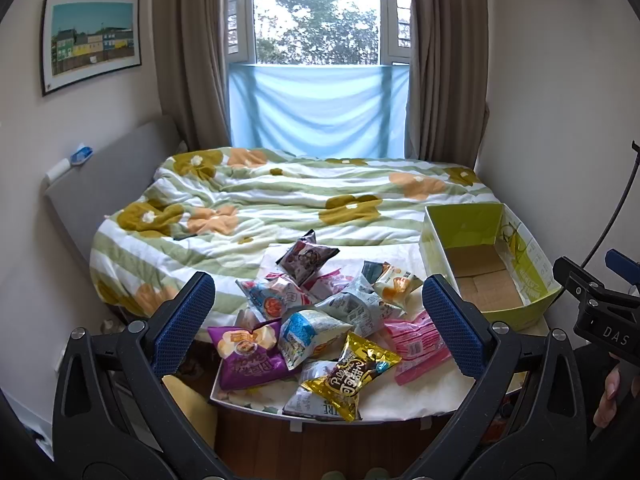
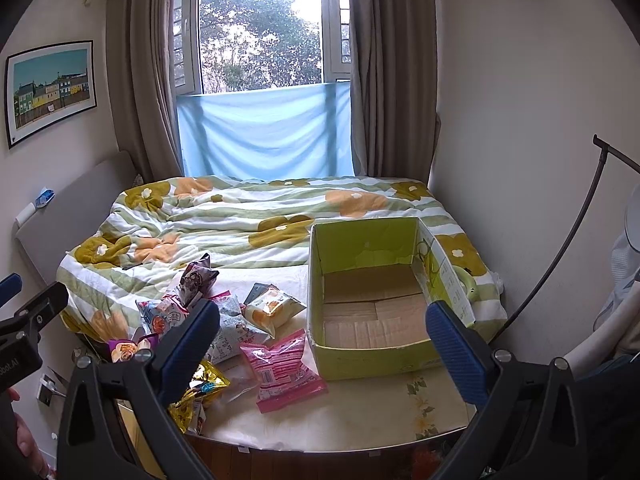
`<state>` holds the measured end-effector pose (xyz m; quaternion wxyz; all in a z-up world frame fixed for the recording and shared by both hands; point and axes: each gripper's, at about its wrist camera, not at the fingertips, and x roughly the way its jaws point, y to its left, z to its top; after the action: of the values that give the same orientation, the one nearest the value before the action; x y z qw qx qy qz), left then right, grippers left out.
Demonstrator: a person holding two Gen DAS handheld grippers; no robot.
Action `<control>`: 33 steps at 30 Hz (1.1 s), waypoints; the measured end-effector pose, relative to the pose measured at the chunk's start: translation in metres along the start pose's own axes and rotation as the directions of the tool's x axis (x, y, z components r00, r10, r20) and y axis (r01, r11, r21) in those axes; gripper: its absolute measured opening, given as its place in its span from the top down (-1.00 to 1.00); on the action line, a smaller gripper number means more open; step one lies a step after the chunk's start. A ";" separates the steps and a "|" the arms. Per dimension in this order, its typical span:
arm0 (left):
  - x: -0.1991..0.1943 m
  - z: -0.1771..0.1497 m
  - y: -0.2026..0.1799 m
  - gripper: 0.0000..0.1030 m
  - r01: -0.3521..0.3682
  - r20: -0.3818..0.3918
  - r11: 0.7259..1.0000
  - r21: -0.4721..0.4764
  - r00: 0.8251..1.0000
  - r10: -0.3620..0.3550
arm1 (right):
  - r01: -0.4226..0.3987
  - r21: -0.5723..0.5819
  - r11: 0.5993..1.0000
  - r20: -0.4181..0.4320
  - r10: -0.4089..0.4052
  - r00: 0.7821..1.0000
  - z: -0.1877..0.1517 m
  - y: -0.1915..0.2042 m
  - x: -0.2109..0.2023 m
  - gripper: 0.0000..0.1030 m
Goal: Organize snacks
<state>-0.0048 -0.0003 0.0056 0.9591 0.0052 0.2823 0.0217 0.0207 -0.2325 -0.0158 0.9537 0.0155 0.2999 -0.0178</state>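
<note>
Several snack bags lie heaped on the bed's near end: a purple bag point(image 1: 246, 354), a gold bag point(image 1: 354, 372), a pink pack point(image 1: 420, 344) point(image 2: 282, 368), a dark bag point(image 1: 306, 258) point(image 2: 196, 278) and a bread pack point(image 2: 270, 308). To their right stands an empty green cardboard box point(image 1: 516, 318) point(image 2: 360, 246) with its top open. My left gripper point(image 1: 320, 326) hovers open above the heap, holding nothing. My right gripper point(image 2: 322, 346) is open before the box's front wall, also holding nothing; its body point(image 1: 600, 308) shows at the right edge of the left wrist view.
A rumpled flowered quilt point(image 1: 280, 204) covers the far bed. A grey headboard point(image 1: 104, 184) is on the left, a window with curtains point(image 1: 316, 12) behind, a wall on the right. A black curved rod point(image 2: 560, 256) stands right of the box. Wooden floor point(image 1: 256, 440) lies below the bed edge.
</note>
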 end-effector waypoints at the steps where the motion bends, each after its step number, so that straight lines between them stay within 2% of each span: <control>1: -0.001 -0.001 0.001 -0.99 0.000 0.000 1.000 0.000 1.000 0.000 | 0.000 0.000 1.000 0.000 0.000 1.000 0.000 0.000 0.000 -0.99; 10: 0.005 -0.001 0.007 -0.99 0.008 -0.028 1.000 -0.002 1.000 -0.008 | -0.002 0.006 1.000 -0.015 0.002 1.000 -0.001 0.001 0.002 -0.99; 14: 0.016 -0.002 0.012 -0.99 0.011 -0.068 1.000 -0.002 0.998 -0.011 | -0.004 0.007 1.000 -0.038 0.004 0.999 -0.005 0.002 0.008 -0.99; 17: 0.034 -0.011 0.019 -0.99 0.019 -0.126 1.000 -0.007 0.992 -0.020 | -0.026 0.022 0.999 -0.068 0.028 0.997 -0.013 0.002 0.019 -0.99; 21: 0.064 -0.035 0.024 -0.99 0.060 -0.204 0.998 -0.005 0.977 -0.060 | -0.062 0.042 0.997 -0.140 0.067 0.988 -0.035 0.003 0.044 -0.99; 26: 0.106 -0.075 0.014 -0.99 0.155 -0.290 0.987 0.049 0.948 -0.134 | -0.086 0.062 0.994 -0.245 0.099 0.964 -0.071 0.004 0.086 -0.99; 33: 0.164 -0.119 -0.019 -0.99 0.268 -0.382 0.939 0.216 0.908 -0.171 | -0.088 0.063 0.994 -0.303 0.103 0.947 -0.108 0.002 0.139 -0.99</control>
<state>0.0688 -0.0123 -0.1834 0.8785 0.0967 0.4510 -0.1243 0.0731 -0.2292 -0.1837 0.8948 0.0556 0.4423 0.0240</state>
